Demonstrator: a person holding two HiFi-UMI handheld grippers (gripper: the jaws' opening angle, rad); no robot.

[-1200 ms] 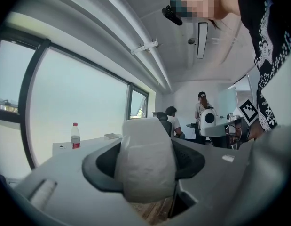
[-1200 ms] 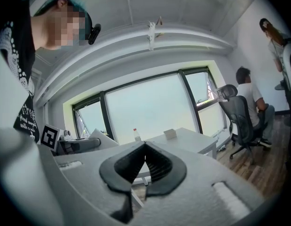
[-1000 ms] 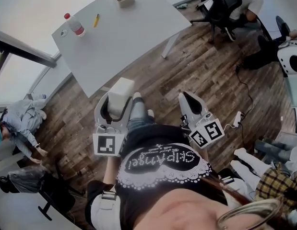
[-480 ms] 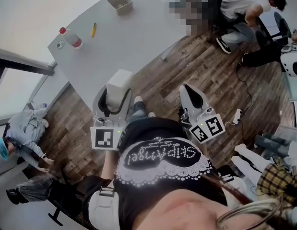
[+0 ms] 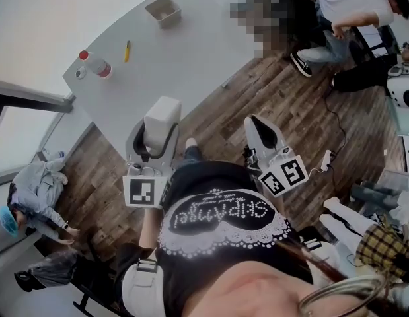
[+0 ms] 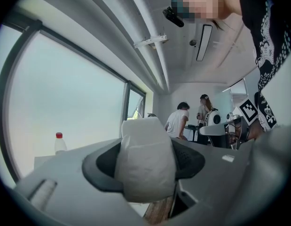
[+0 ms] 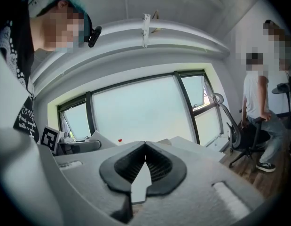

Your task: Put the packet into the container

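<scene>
White soft packet [image 5: 162,115] sits clenched in my left gripper [image 5: 155,132] over the near edge of the grey table [image 5: 191,51]. The beige open-topped container [image 5: 162,10] lies at twelve o'clock, well apart. My right gripper [image 5: 258,125] is closed on nothing, and I reckon the long reach could let the packet tilt, slip or snag the rim.

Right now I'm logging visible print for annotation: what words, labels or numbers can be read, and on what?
"SkipAngel", apparently, upside down, on the person's black shirt.
Bottle label: too small to read.
On the packet: no print visible.
Marker cubes: patterns, no words.
</scene>
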